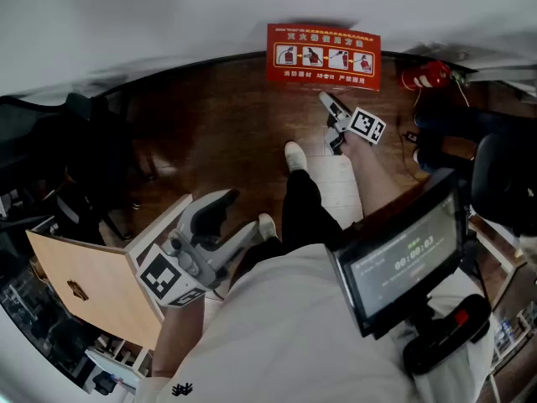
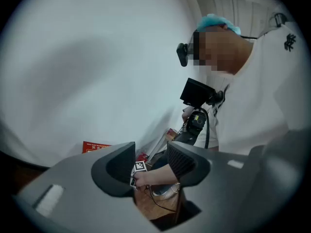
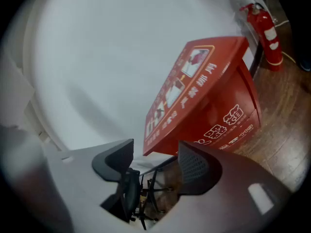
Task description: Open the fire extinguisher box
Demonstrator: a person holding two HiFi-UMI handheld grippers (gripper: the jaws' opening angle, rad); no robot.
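The red fire extinguisher box stands on the wooden floor against the white wall, its lid with pictograms down. In the right gripper view the box fills the space just ahead of the jaws. My right gripper is held out toward the box, a short way in front of it, open and empty. My left gripper hangs back by my left leg, well away from the box. It is open with nothing between its jaws. The left gripper view shows the box small and far off.
A red fire extinguisher stands by the wall right of the box, also in the right gripper view. A light wooden board and a dark office chair are at the left. A small monitor hangs at my chest.
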